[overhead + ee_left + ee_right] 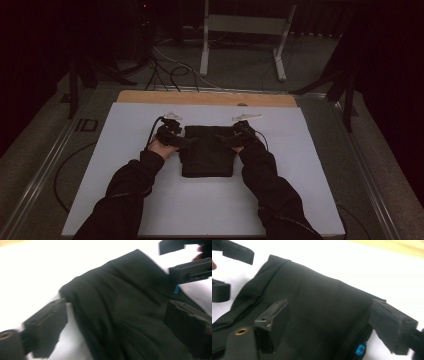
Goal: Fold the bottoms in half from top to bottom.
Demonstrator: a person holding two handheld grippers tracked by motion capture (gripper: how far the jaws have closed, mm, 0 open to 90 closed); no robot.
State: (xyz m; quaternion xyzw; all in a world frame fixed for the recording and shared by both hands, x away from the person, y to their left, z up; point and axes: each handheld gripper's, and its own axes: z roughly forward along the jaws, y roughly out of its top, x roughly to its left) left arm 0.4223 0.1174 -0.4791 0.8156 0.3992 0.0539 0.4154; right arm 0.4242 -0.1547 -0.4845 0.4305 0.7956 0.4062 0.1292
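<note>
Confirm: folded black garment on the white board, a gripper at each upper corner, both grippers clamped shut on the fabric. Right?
Not quite. The jaws are open, not clamped: in the left gripper view the left gripper straddles the black garment with its jaws apart, and the right gripper view shows the same for the right gripper. The rest holds: folded, on the white board, a gripper at each upper corner.

Both forearms in dark sleeves reaching up from the near edge of the tabletop (125,165), angled slightly inward toward the black folded cloth (207,150). Left claw (172,136) at the cloth's far left corner, right claw (239,134) at its far right corner, each gripped in a hand. Jaws of both spread wide, straddling the cloth's edge without pressing on it. Wrists low, near level with the cloth.
</note>
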